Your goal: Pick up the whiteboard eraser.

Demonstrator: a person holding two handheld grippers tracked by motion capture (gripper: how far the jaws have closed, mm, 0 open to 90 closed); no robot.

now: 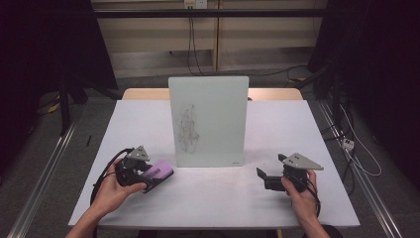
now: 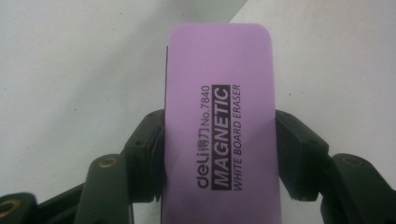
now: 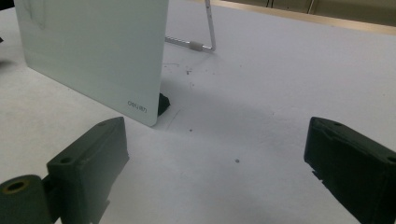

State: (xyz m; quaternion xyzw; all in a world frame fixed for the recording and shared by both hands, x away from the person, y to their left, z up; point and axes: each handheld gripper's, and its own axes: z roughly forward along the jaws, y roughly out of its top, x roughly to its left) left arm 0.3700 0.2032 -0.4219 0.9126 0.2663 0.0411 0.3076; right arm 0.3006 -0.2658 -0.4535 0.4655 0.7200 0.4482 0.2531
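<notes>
Left gripper clamped on a purple whiteboard eraser just above the white table, scribbled whiteboard upright at centre, right gripper resting near it, jaws wide apart, holding nothing.

Left gripper clamped, right gripper seemingly wide apart.

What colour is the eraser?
The eraser is purple with black lettering, clearest in the left gripper view.
</notes>
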